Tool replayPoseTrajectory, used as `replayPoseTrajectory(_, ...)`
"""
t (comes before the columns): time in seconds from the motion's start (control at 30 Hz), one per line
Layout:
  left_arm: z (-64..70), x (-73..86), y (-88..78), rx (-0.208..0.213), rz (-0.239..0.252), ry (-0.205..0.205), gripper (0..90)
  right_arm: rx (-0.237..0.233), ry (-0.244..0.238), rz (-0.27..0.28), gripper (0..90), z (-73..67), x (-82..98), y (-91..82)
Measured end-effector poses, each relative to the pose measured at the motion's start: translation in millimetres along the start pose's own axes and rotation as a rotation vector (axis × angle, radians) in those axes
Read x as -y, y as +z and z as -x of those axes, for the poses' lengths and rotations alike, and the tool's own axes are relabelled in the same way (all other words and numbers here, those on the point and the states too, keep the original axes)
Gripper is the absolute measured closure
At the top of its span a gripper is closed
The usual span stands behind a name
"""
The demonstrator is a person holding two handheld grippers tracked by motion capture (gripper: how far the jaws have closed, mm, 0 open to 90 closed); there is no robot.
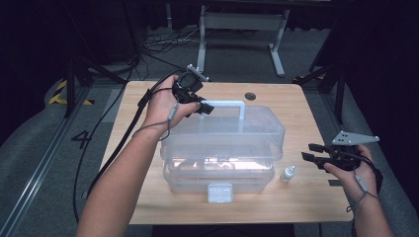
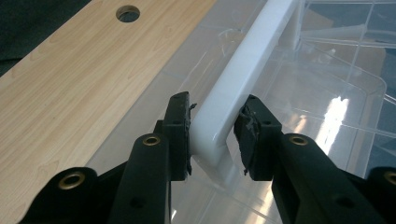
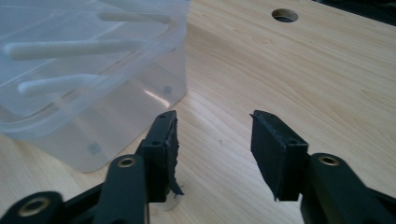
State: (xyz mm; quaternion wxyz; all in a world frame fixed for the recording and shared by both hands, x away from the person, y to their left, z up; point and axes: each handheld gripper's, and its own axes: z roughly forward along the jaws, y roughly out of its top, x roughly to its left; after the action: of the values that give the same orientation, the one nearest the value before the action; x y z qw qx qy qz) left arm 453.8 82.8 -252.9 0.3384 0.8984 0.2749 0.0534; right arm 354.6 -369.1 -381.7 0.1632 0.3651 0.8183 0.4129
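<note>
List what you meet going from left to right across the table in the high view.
left gripper at the white handle → clear plastic box → small white bottle → right gripper

From my station I see a light wooden table [image 1: 316, 207] with rounded corners and a round cable hole [image 1: 250, 96] near its far edge. Around it lies grey carpeted floor [image 1: 34, 148]. Beyond the table stands a white metal frame [image 1: 242, 29] on two feet, with black cables [image 1: 163, 44] tangled on the floor to its left. At far left I make out a strip of yellow-and-black hazard tape [image 1: 62, 91] and a dark number four [image 1: 81, 138] marked on the floor, beside a metal rail [image 1: 34, 182] running toward me. Black stand legs [image 1: 326, 74] rise at both sides. The room behind is dark; light falls mostly on the tabletop.
</note>
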Motion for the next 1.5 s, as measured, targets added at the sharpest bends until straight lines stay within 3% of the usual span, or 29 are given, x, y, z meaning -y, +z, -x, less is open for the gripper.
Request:
replayPoseTrajectory(0.23,-3.2,-2.3,1.0,-0.002,-0.009,-0.001,67.4,-0.097,-0.024,0.026,72.1,-24.6,-14.8,-9.3)
replayPoseTrajectory(0.37,-6.6,-3.9,1.8,0.008,-0.017,-0.010,67.5,-0.185,-0.083,0.036,87.1,-42.5,-23.4,-5.7)
replayPoseTrajectory(0.5,-8.5,-4.2,2.0,0.018,-0.017,-0.012,67.6,-0.228,-0.113,0.068,89.6,-53.9,-29.2,-4.3)
replayPoseTrajectory(0.53,-9.2,-4.5,2.2,0.020,-0.017,-0.013,67.6,-0.263,-0.126,0.102,89.8,-61.0,-32.8,-3.6)
replayPoseTrajectory(0.67,-10.2,-4.9,2.4,0.023,-0.018,-0.016,67.6,-0.309,-0.133,0.129,89.9,-68.4,-34.9,1.0)
replayPoseTrajectory(0.83,-10.3,-5.6,2.4,0.021,-0.023,-0.015,67.7,-0.325,-0.139,0.137,89.9,-72.6,-32.9,12.9)
replayPoseTrajectory(1.03,-10.5,-5.4,2.4,0.021,-0.025,-0.012,67.8,-0.325,-0.121,0.185,90.0,-73.7,-32.0,21.4)
replayPoseTrajectory(1.5,-8.7,-4.6,2.1,0.011,-0.022,-0.003,67.7,-0.302,-0.116,0.204,90.0,-73.5,-31.7,22.0)
